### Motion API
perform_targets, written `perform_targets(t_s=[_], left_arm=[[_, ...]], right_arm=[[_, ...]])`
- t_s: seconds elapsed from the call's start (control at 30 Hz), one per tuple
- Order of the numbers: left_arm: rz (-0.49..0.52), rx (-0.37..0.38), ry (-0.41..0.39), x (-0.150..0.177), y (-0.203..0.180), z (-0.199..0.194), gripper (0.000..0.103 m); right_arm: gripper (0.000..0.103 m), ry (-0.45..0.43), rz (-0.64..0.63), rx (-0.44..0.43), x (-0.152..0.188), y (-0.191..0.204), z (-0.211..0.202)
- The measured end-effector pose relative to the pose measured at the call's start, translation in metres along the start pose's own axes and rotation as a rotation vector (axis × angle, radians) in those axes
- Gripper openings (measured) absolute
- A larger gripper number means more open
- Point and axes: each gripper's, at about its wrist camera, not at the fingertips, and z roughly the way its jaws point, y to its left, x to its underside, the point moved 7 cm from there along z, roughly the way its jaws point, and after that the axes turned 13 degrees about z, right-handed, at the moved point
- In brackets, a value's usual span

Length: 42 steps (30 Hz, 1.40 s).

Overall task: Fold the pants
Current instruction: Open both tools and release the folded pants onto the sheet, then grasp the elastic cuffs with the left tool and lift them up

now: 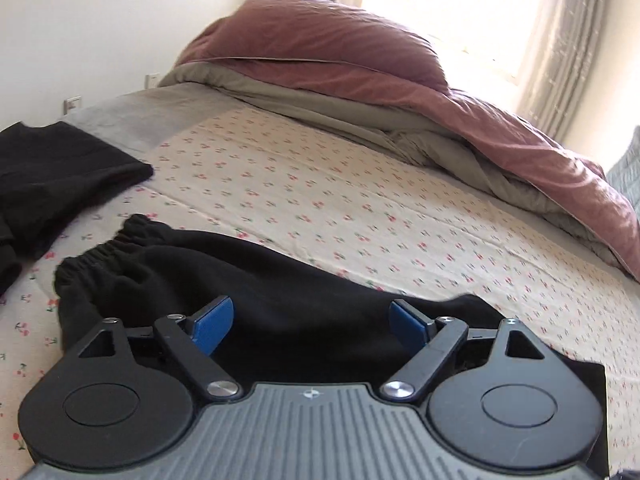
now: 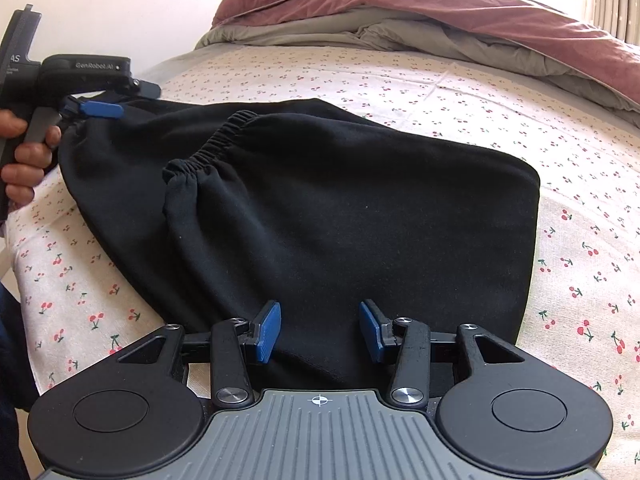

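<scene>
Black pants (image 2: 340,208) lie folded on the cherry-print bed sheet (image 2: 580,240), with their elastic cuffs (image 2: 216,148) on top toward the left. My right gripper (image 2: 320,332) hovers over the near edge of the pants, its blue pads apart and pressing on nothing. My left gripper (image 1: 312,312) stands wide open above the pants (image 1: 280,280), close to the gathered cuffs (image 1: 100,256), and holds nothing. In the right wrist view a hand (image 2: 28,160) holds that left gripper at the far left corner of the pants, and one of its blue pads (image 2: 102,110) shows there.
Another black garment (image 1: 60,168) lies on the sheet to the left. A bunched pink and grey duvet (image 1: 360,60) covers the far side of the bed, under a bright curtained window (image 1: 460,0). Bare sheet (image 1: 320,180) stretches between the pants and the duvet.
</scene>
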Motion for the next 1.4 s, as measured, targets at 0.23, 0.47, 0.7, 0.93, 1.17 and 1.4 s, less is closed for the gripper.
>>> perform_targets(t_s=[0.23, 0.47, 0.7, 0.93, 1.17, 1.4], left_arm=[[-0.393, -0.189, 0.029, 0.011, 0.123, -0.012, 0.092], [-0.580, 0.083, 0.220, 0.053, 0.121, 0.022, 0.093], [-0.523, 0.045, 0.214, 0.050, 0.106, 0.034, 0.096], [-0.494, 0.029, 0.202, 0.051, 0.108, 0.036, 0.096], [-0.506, 0.035, 0.194, 0.049, 0.112, 0.041, 0.095], [-0.537, 0.047, 0.194, 0.053, 0.115, 0.033, 0.091]], right_arm=[[0.046, 0.000, 0.001, 0.010, -0.005, 0.002, 0.001], [0.046, -0.060, 0.159, -0.001, -0.033, -0.021, -0.004], [0.046, -0.030, 0.421, -0.005, -0.062, -0.088, 0.020], [0.043, -0.093, 0.404, 0.063, -0.099, -0.111, 0.049], [0.045, -0.110, 0.305, 0.141, -0.100, -0.099, 0.052], [0.046, -0.085, 0.256, 0.147, -0.070, -0.085, 0.010]])
